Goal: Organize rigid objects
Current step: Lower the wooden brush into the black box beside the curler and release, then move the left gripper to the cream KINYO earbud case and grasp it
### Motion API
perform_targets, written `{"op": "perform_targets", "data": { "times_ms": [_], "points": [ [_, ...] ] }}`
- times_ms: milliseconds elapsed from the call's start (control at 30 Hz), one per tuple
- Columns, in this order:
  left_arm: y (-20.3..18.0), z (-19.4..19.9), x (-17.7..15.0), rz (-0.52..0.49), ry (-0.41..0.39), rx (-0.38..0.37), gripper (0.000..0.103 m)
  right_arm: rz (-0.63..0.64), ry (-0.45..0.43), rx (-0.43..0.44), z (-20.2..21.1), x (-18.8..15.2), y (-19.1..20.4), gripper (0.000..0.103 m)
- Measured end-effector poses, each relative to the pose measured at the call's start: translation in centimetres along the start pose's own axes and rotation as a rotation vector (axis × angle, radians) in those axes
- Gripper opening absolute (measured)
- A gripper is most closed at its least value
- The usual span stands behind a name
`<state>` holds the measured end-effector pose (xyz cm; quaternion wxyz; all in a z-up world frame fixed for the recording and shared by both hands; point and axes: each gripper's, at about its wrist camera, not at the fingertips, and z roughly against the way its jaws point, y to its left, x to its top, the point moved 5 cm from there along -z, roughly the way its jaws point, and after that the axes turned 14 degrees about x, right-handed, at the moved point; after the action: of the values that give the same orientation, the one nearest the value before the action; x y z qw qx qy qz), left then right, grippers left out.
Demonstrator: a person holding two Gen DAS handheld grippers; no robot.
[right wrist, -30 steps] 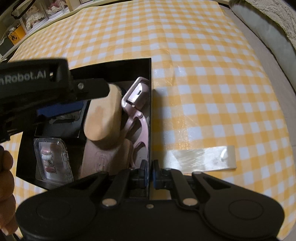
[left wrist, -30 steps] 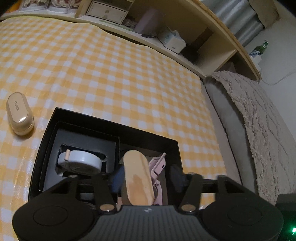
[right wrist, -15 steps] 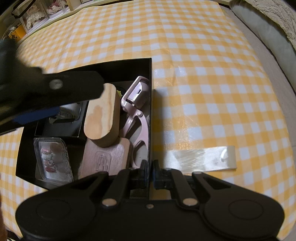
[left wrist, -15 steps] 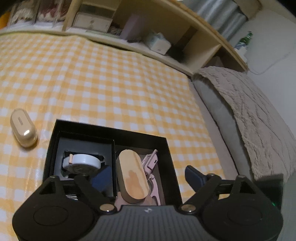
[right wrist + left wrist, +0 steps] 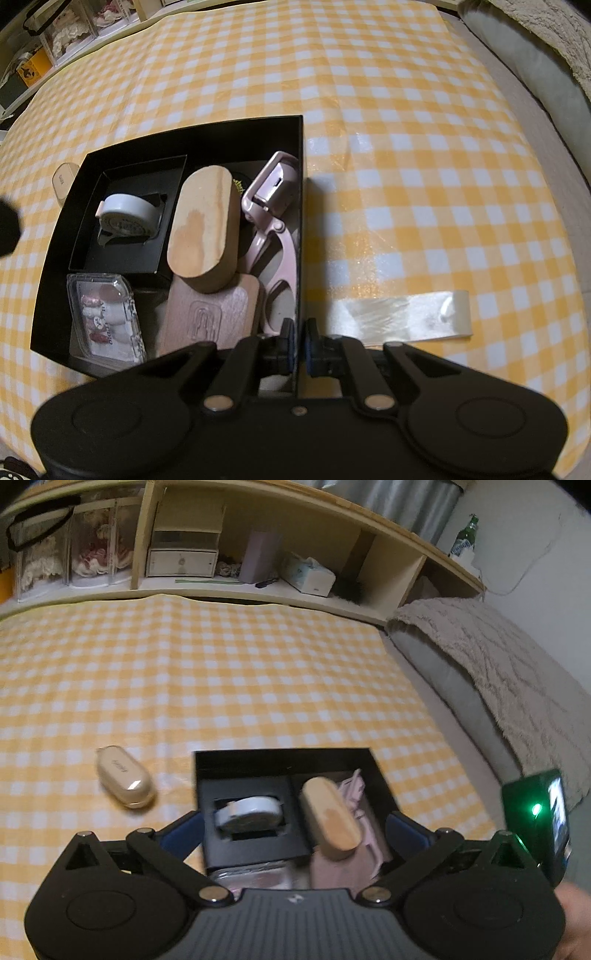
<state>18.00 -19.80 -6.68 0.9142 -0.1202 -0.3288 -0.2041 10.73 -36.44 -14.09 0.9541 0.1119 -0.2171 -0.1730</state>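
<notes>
A black box (image 5: 192, 127) sits on the yellow checked cloth. In it lie a wooden oval brush (image 5: 203, 225), a pink eyelash curler (image 5: 275, 206), a grey tape measure (image 5: 125, 216) in a smaller black tray, a clear case of nails (image 5: 105, 317) and a pink block (image 5: 214, 317). My right gripper (image 5: 297, 347) is shut on the box's right wall near its front corner. My left gripper (image 5: 295, 830) is open and empty above the box (image 5: 284, 757). A beige oval case (image 5: 125, 781) lies on the cloth left of the box.
A strip of clear tape (image 5: 402, 314) lies on the cloth right of the box. A wooden shelf (image 5: 258, 587) with boxes and tissues runs along the far edge. A grey sofa with a blanket (image 5: 498, 672) is at the right.
My left gripper has opened, let go of the wooden brush in the box, and drawn back and up. The right gripper has stayed shut on the box wall.
</notes>
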Motion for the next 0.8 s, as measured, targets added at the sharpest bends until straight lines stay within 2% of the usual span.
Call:
{"op": "perform_targets", "data": {
  "times_ms": [200, 600, 800],
  "points": [
    [3.4, -0.7, -1.1, -0.045, 0.013, 0.095, 0.103, 0.003, 0.003, -0.005, 0.0, 0.0, 0.0, 0.006],
    [12.0, -3.9, 1.0, 0.124, -0.011, 0.265, 0.103, -0.002, 0.002, -0.015, -0.1, 0.1, 0.0, 0.005],
    [14.0, -6.9, 0.8, 0.154, -0.009, 0.321, 0.103, -0.002, 0.002, -0.019, -0.2, 0.1, 0.0, 0.005]
  ]
}}
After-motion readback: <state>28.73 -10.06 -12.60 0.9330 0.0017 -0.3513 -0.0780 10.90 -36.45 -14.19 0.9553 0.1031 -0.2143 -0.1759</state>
